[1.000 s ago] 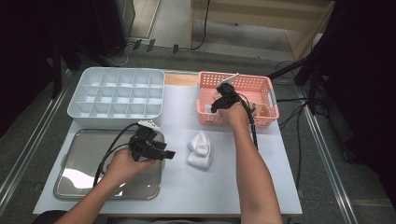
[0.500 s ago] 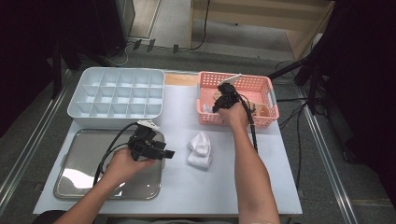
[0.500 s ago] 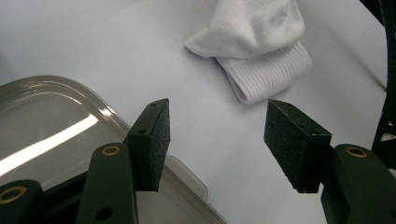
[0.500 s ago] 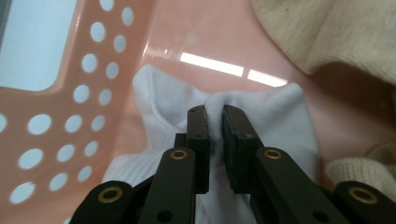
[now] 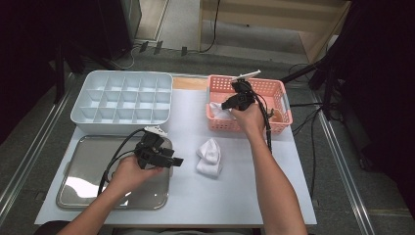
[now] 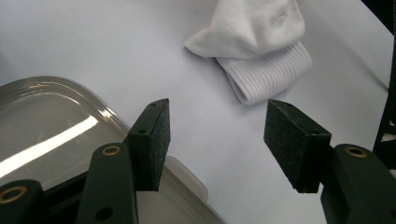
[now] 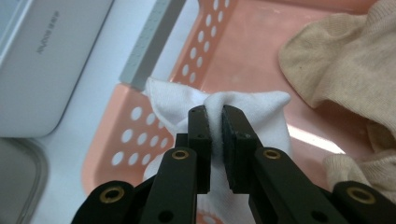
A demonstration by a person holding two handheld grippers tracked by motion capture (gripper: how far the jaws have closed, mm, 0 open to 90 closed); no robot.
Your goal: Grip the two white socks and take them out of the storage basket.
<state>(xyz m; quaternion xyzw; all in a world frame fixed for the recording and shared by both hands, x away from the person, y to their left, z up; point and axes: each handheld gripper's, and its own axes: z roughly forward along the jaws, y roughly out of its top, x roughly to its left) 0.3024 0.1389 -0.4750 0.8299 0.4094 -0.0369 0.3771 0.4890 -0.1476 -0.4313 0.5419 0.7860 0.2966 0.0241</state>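
Right gripper [image 7: 214, 128]: jaws nearly together, pinching a fold of a white sock [image 7: 252, 105] over the pink perforated basket [image 7: 154, 112]. They've just been closing, and the fabric is bunched between the pads, bulging out above the tips and draping off both sides. In the high view the same gripper [image 5: 229, 104] sits at the basket's [image 5: 284, 95] near-left corner, with white cloth [image 5: 218, 111] hanging below it.

Handling: light, soft, limp knit. No stiffness, so it'll sag and swing from whatever point is pinched; not fragile, not slippery against the foam pads. The pinch is on a mid-body fold, which looks secure enough, but the loose ends could snag the basket rim. A grab at the ribbed cuff would give more thickness to bite.

Beige socks [image 7: 345, 60] lie further back and to the right of the jaws, apart from them and not caught in the grip.

Left gripper [image 6: 217, 140]: jaws wide open, nothing between them. A second white sock [image 6: 261, 44] lies crumpled on the table [image 6: 93, 42] ahead of the tips, slightly toward the right jaw, ribbed cuff nearest, not touching. Left jaw hangs over the corner of the steel tray [image 6: 56, 121]. The high view shows that gripper [image 5: 171, 160] just left of the sock [image 5: 209, 155].

Compartment organiser [image 5: 122, 100] sits behind the tray [image 5: 88, 171], empty.
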